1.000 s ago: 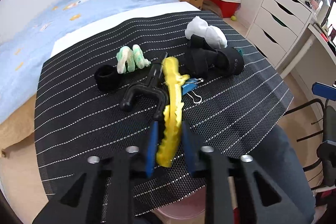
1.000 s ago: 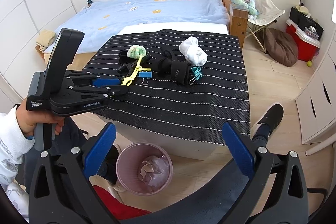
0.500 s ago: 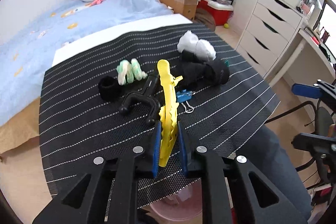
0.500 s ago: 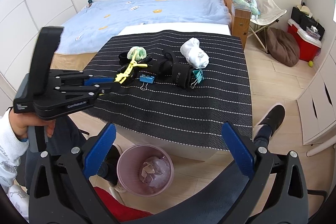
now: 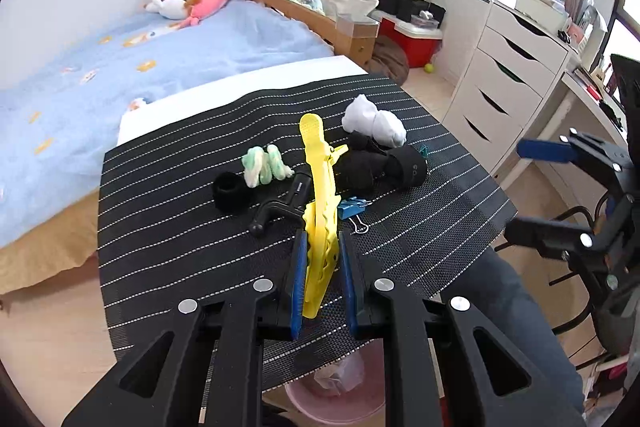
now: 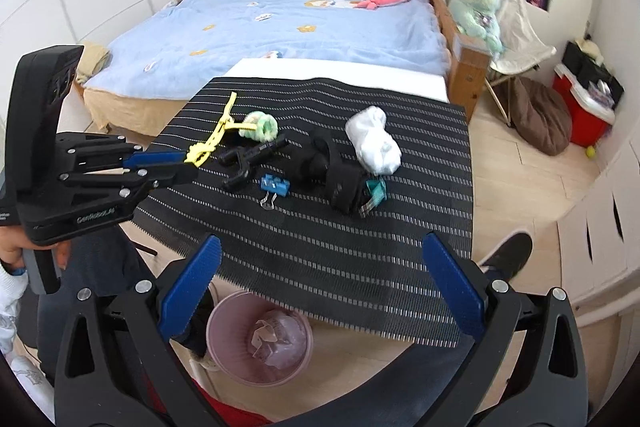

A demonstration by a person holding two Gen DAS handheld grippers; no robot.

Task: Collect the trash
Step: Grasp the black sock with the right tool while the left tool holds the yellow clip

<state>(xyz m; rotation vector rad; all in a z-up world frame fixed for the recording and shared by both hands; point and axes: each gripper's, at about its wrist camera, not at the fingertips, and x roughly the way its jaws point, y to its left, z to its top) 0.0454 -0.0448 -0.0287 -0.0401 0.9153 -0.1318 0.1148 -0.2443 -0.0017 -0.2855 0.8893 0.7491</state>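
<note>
While lying flat among the clutter a second ago, now lifted: yellow hair clip [image 5: 320,211] raised off the tabletop [image 5: 168,227], its long tail pointing up and away, its toothed end pinched between the blue pads of the left claw [image 5: 323,279]. Clamped firmly on the clip, by the look of it, with the pads pressed to both flanks. Seen from the right wrist, the same clip [image 6: 210,141] held clear above the near-left corner of the striped mat. Probably means the pickup is done and only the carry to the bin remains.

Waiting below the front edge of the tabletop: pink bin [image 6: 260,339], round, translucent plastic, some crumpled wrapping already inside. Right claw [image 6: 320,287] spread wide, gripping nothing, hovering over the bin and the mat's near edge.

On materials: clip of hard glossy plastic, slim and curved, serrated along its grasped end, likely springy and prone to twisting in the pads if the grip loosens. Mat a coarse black weave with dashed white stripes, rough enough to keep small items from sliding. Left behind on it: a fuzzy green-and-white hair tie [image 5: 264,167], soft and coiled; a black band [image 5: 228,193], plush and ring-shaped; a black plastic handle-like piece [image 5: 280,205], forked at one end; a blue binder clip [image 5: 352,207] with wire loops; a balled white sock [image 5: 374,123]; a bundle of black fabric [image 5: 384,167], a teal clip just beside it.
</note>
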